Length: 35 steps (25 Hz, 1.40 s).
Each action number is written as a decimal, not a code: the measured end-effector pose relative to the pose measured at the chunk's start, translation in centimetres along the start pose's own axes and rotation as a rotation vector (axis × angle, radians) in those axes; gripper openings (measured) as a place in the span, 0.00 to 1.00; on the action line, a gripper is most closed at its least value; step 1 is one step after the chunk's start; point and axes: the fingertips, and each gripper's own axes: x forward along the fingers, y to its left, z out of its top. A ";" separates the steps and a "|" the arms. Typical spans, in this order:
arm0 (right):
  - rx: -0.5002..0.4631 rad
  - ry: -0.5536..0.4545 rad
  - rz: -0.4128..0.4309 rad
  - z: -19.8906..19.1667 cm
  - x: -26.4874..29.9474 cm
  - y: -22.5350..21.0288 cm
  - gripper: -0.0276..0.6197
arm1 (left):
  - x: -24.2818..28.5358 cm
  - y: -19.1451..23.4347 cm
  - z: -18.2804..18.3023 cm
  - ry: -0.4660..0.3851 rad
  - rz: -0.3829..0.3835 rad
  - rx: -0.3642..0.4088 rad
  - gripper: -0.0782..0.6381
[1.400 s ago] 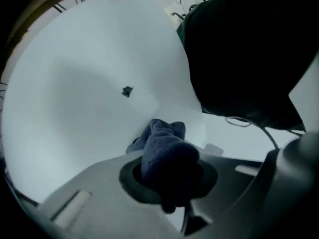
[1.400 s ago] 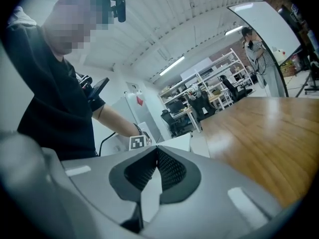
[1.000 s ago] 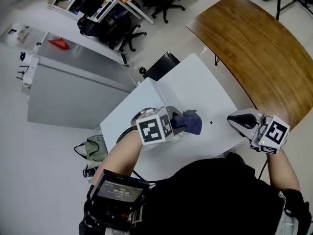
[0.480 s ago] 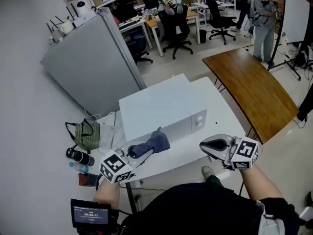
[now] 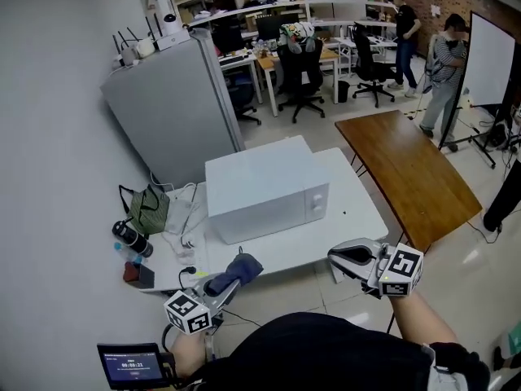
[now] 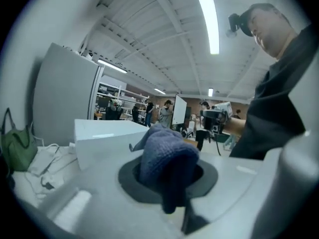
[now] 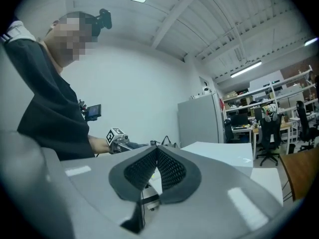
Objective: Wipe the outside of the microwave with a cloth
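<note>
microwave (image 5: 264, 186) on table (image 5: 352, 218), fridge (image 5: 175, 112) behind, bag (image 5: 146, 210) left

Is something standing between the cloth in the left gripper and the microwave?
Nothing visible does: only bare table lies between the cloth, held in the left gripper, and the microwave.

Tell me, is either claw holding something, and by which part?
The left gripper holds a blue cloth, pinched at one bunched end; the rest sticks out past the jaws. The right gripper is shut and empty.

White microwave (image 5: 260, 187) on table (image 5: 358, 218), cloth (image 5: 234, 271) — gripped
</note>
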 end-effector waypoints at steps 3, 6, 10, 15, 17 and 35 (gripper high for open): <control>0.028 -0.007 0.029 -2.1 -5.0 1.3 0.05 | 1.5 -3.8 -1.0 -0.055 0.058 -0.049 0.19; 0.070 0.044 0.021 -5.2 -9.9 0.5 0.05 | 4.1 -8.3 -0.7 -0.090 0.082 -0.066 0.19; 0.144 0.064 0.052 -7.3 -12.7 1.5 0.05 | 4.0 -13.9 -0.9 -0.066 0.103 -0.051 0.19; 0.117 0.049 0.072 -6.7 -11.7 4.5 0.05 | 0.3 -15.1 -0.9 -0.115 0.129 -0.026 0.19; 0.101 0.043 0.066 -6.3 -10.4 5.6 0.05 | -1.8 -14.6 -0.9 -0.150 0.139 -0.024 0.19; 0.011 0.084 0.037 -4.4 -3.5 13.1 0.05 | -12.3 -12.4 -1.2 -0.238 0.146 -0.019 0.19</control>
